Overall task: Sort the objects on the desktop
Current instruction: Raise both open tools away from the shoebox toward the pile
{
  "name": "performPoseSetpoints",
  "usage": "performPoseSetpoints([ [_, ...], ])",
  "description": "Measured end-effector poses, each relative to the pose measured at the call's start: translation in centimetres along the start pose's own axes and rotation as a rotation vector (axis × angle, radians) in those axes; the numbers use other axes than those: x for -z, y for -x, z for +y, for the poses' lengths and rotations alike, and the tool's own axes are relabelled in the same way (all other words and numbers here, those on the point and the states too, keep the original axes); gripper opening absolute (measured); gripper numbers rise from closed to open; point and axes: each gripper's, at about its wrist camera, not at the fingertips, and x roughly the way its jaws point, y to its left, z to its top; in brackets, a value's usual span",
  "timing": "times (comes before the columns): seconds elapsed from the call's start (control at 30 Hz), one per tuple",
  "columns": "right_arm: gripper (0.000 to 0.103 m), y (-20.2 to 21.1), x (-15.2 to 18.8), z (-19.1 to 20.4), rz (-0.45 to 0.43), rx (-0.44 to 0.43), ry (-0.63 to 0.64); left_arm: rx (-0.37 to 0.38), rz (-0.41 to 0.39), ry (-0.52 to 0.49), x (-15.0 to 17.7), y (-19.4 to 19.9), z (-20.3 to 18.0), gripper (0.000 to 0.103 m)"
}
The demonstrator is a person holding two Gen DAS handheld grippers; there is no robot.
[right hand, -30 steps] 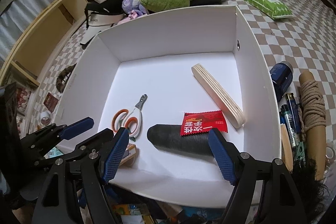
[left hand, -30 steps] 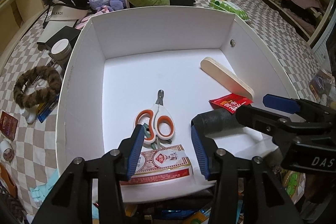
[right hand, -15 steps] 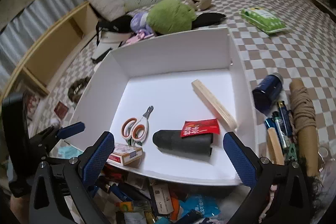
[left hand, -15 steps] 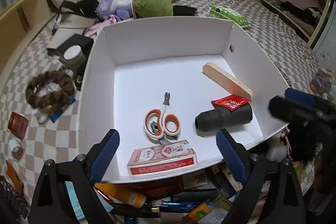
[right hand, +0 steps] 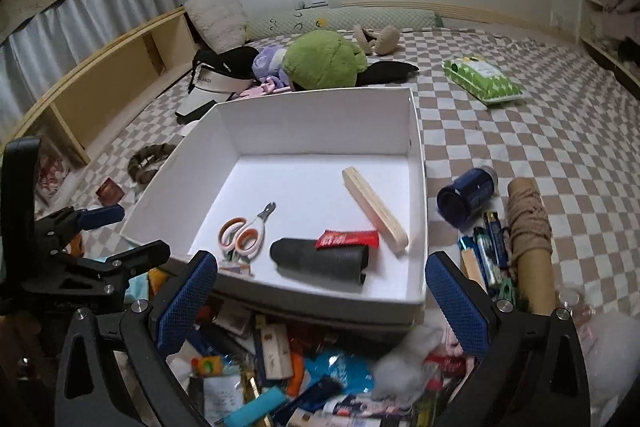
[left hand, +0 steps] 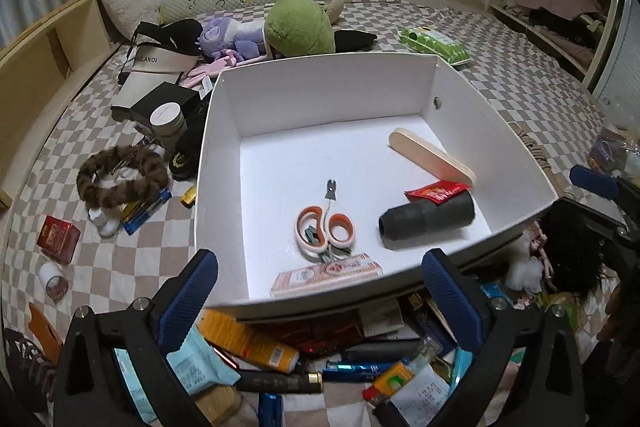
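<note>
Hovering over a heap of small clutter at the near edge of the checkered bedspread [left hand: 500,67], the left gripper [left hand: 320,291] has its blue-padded jaws spread wide and holds nothing. The right gripper [right hand: 320,291] is likewise wide apart and empty, poised above the same pile just in front of the shallow white cardboard box [right hand: 418,187].

Inside the box, the orange-handled white nail clippers [left hand: 325,227] lie near the middle of the floor. Just in front of them, against the near wall, sits a flat red-and-white printed carton [left hand: 326,274]. A dark grey cylindrical roll [left hand: 426,221] rests on its side toward the near right corner, with a small red foil sachet [left hand: 436,191] lying on top of it. A pale wooden flat stick bundle [left hand: 432,155] lies diagonally along the right wall.

Outside the box on its left are a brown furry hair loop [left hand: 120,177] and a small red box [left hand: 58,239]. To its right lie a dark blue cylindrical can [right hand: 466,197] on its side and a cardboard tube wound with tan twine [right hand: 528,239]. A green plush toy [left hand: 300,27] sits beyond the far wall.
</note>
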Motion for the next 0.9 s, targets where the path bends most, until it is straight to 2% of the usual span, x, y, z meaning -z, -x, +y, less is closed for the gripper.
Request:
performPoseSetpoints([
  [0.07,0.103,0.5,0.4,-0.4,0.003,0.001,-0.015,0.027,0.006,0.005,0.5,0.6,0.0,0.103],
  [0.3,0.103,2.2,1.6,-2.3,0.017,0.015,-0.063,0.052,0.022,-0.047,2.7,2.4,-0.7,0.103],
  [0.43,0.103,3.3,2.6,-3.8,0.018,0.061,-0.082,0.061,0.045,-0.077,4.2,2.9,-1.0,0.103],
  [0.57,0.103,3.7,3.9,-5.3,0.062,0.058,-0.107,0.069,0.061,-0.110,5.5,3.2,-1.5,0.103],
  [0.77,0.103,4.4,6.5,-6.1,0.103,0.082,-0.084,0.104,0.066,-0.161,7.0,3.2,-3.2,0.103],
  [0.9,0.103,4.9,8.9,-6.2,0.137,0.057,-0.058,0.147,0.086,-0.190,7.7,2.9,-4.4,0.103],
])
